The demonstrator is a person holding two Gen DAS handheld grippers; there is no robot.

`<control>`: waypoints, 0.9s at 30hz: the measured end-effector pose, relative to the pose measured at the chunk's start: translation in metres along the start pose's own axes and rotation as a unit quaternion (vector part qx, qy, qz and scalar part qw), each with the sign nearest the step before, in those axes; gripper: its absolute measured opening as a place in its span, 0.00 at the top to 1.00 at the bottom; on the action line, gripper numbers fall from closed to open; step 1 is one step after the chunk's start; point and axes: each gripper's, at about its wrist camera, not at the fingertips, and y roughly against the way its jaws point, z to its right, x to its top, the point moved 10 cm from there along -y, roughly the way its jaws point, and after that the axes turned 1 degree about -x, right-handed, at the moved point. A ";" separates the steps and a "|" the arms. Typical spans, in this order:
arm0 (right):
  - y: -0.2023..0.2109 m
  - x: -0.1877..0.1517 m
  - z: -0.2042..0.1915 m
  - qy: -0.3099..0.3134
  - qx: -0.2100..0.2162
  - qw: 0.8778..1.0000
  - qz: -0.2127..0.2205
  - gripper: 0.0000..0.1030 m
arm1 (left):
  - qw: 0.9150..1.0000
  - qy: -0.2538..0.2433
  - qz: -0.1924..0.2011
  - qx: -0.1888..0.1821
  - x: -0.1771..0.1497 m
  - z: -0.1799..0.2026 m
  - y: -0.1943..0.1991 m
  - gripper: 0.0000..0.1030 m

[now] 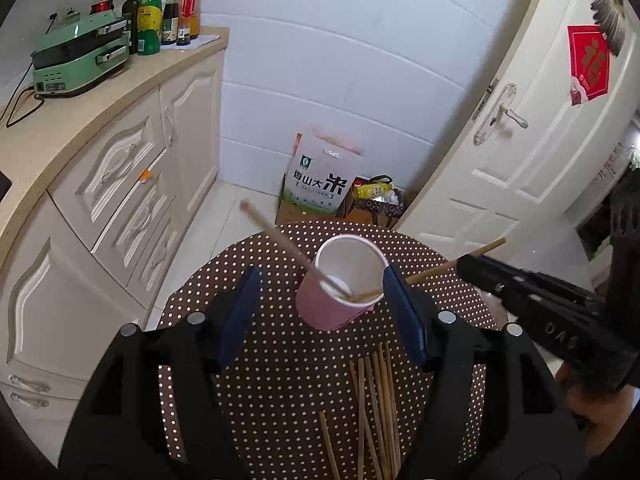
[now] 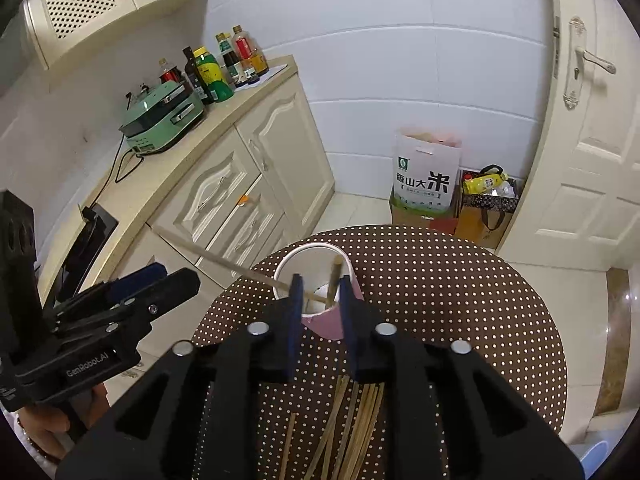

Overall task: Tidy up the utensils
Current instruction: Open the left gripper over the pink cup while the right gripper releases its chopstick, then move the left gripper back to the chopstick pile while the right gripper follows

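A pink paper cup [image 1: 332, 314] [image 2: 326, 324] with a white inside stands on a round table under a brown dotted cloth [image 1: 280, 364] [image 2: 460, 320]. Two wooden chopsticks lean in it: one [image 1: 280, 236] [image 2: 224, 264] tips out to the left, the other [image 1: 424, 276] [image 2: 335, 280] to the right. My left gripper [image 1: 322, 304] [image 2: 172, 278] is open, straddling the cup's near side with nothing between its pads. My right gripper [image 2: 322, 304] [image 1: 466, 264] is open a little; the right chopstick stands loose between its blue pads. Several more chopsticks [image 1: 376, 392] [image 2: 352, 420] lie on the cloth under the grippers.
A cream cabinet [image 1: 132, 168] runs along the left, bearing a green appliance [image 1: 80, 56] and bottles [image 1: 160, 16]. A rice bag [image 1: 316, 176] and boxes sit on the floor past the table. A white door [image 1: 520, 120] stands at the right. A hand [image 2: 48, 424] holds the left gripper.
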 end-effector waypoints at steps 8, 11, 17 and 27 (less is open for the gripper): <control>0.011 -0.020 0.017 -0.017 -0.003 1.000 -0.004 0.73 | 0.999 0.017 -0.046 0.009 -0.042 -0.018 -0.013 0.38; 0.010 -0.032 0.025 -0.022 -0.006 1.000 -0.014 0.73 | 0.997 0.020 -0.074 0.012 -0.066 -0.021 -0.025 0.39; -0.007 -0.073 0.040 -0.042 -0.010 0.997 -0.064 0.73 | 0.986 0.015 -0.164 0.010 -0.126 -0.016 -0.059 0.39; -0.039 -0.137 0.052 -0.060 -0.016 0.986 -0.153 0.73 | 0.962 -0.007 -0.273 0.022 -0.207 -0.004 -0.094 0.65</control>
